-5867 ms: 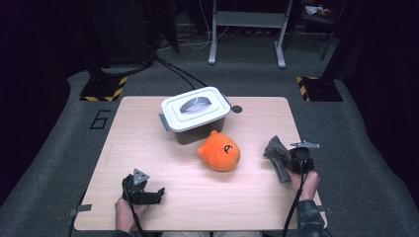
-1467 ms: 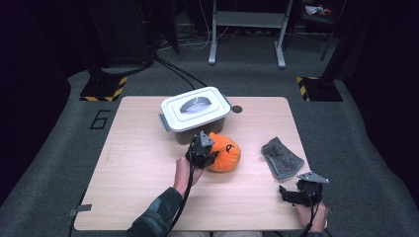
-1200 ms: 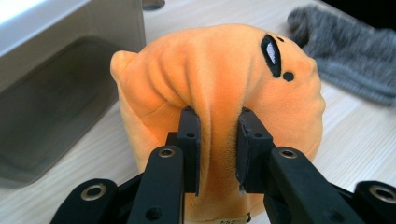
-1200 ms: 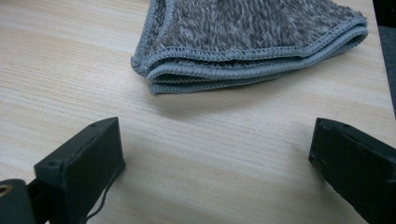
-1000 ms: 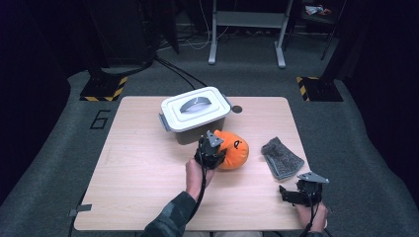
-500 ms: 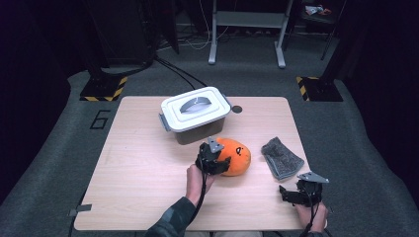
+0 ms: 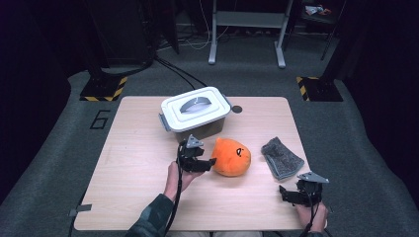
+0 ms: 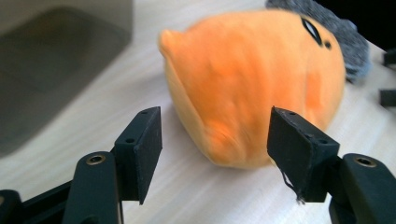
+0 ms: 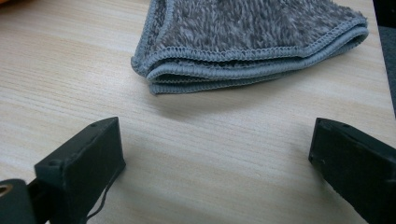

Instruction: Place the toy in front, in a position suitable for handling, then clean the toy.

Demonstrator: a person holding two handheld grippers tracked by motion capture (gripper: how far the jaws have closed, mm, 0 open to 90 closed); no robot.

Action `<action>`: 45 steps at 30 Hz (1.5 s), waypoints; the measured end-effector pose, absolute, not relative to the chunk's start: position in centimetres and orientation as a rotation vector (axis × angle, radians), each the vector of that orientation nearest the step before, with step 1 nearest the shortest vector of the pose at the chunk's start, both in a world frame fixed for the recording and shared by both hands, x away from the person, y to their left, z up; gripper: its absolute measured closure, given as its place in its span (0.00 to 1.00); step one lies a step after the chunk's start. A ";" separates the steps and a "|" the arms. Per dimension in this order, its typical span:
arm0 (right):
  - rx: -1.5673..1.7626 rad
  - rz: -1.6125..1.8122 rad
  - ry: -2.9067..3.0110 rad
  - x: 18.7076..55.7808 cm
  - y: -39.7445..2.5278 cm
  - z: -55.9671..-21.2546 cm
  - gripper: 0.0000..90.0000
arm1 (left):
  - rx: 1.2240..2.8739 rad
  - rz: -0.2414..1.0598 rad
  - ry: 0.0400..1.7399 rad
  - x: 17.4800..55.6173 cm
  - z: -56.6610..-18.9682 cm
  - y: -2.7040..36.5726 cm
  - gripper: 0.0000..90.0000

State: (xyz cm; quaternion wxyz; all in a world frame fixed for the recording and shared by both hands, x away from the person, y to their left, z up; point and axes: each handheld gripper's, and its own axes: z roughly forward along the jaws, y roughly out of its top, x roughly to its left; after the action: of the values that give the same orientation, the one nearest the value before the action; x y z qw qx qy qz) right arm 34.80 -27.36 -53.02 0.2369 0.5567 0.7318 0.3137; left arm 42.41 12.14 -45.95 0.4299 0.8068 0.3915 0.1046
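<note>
An orange plush toy (image 7: pixel 231 157) with a small black face lies on its side at the middle of the wooden table (image 7: pixel 138 163). Left of it, my left gripper (image 7: pixel 211 163) stands open. In the left gripper view the plush toy (image 8: pixel 252 84) sits just past the tips of the left gripper (image 8: pixel 215 135), whose jaws are apart and hold nothing. A folded grey cloth (image 7: pixel 281 158) lies to the right of the toy. My right gripper (image 7: pixel 282 192) rests open near the front right corner. Its own view has the right gripper (image 9: pixel 215 154) spread wide in front of the grey cloth (image 9: pixel 252 37).
A grey box with a white clip-on lid (image 7: pixel 196 112) stands behind the toy, close to the left gripper's far side. A small dark disc (image 7: pixel 237 109) lies next to the box. Dark floor and stand legs surround the table.
Over the last second the toy shifted a little right and turned. My left gripper then drew back left from it, jaws apart. The right gripper stayed put.
</note>
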 end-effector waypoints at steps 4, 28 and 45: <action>1.523 0.860 2.007 34.8 -27.4 -53.0 0.02 | 2.066 0.257 0.958 42.3 -46.8 11.6 0.56; 1.531 0.856 2.000 34.8 -27.4 -53.0 0.02 | 2.051 0.306 1.001 40.3 -47.4 10.4 0.92; 1.529 0.855 2.004 34.8 -27.4 -53.0 0.03 | 2.028 0.313 0.968 39.7 -47.5 10.1 0.93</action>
State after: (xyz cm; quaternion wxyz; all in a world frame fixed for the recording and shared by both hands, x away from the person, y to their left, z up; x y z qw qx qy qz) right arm 34.78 -27.41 -53.00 0.2379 0.5579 0.7314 0.3119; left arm 39.72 10.15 -47.54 0.4226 0.8102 0.3866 0.1249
